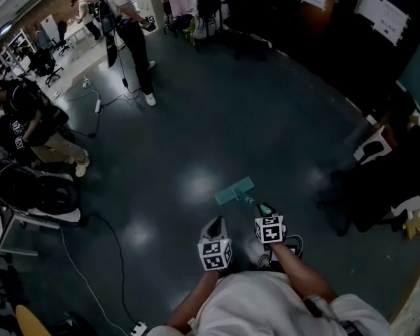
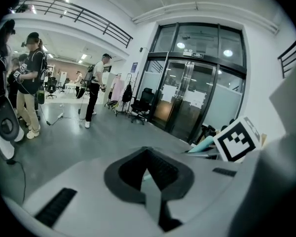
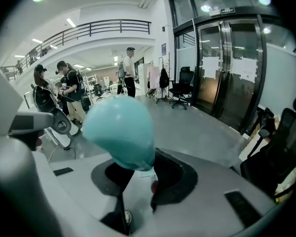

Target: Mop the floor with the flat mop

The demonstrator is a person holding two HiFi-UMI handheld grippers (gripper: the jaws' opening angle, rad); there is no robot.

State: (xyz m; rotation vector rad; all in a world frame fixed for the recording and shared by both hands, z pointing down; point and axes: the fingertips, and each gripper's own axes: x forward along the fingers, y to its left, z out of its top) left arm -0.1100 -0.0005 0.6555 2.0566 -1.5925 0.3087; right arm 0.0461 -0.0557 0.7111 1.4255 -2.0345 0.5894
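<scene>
The flat mop has a teal head [image 1: 234, 190] lying on the dark floor just ahead of me. Its thin handle rises back to a teal grip [image 1: 265, 208]. My right gripper [image 1: 267, 214] is shut on that grip; in the right gripper view the rounded teal grip end [image 3: 121, 132] fills the space above the jaws of the right gripper [image 3: 138, 177]. My left gripper [image 1: 215, 227] hangs a little to the left of the handle, apart from it, jaws together and empty. From the left gripper [image 2: 148, 174] the teal grip [image 2: 202, 144] shows off to the right.
A person [image 1: 131, 30] stands at the far left of the floor, and others [image 1: 28, 128] sit or stand at the left edge. Cables [image 1: 91, 107] trail over the floor there. A dark office chair [image 1: 371, 187] stands at the right. Glass doors [image 3: 227, 68] close off the far side.
</scene>
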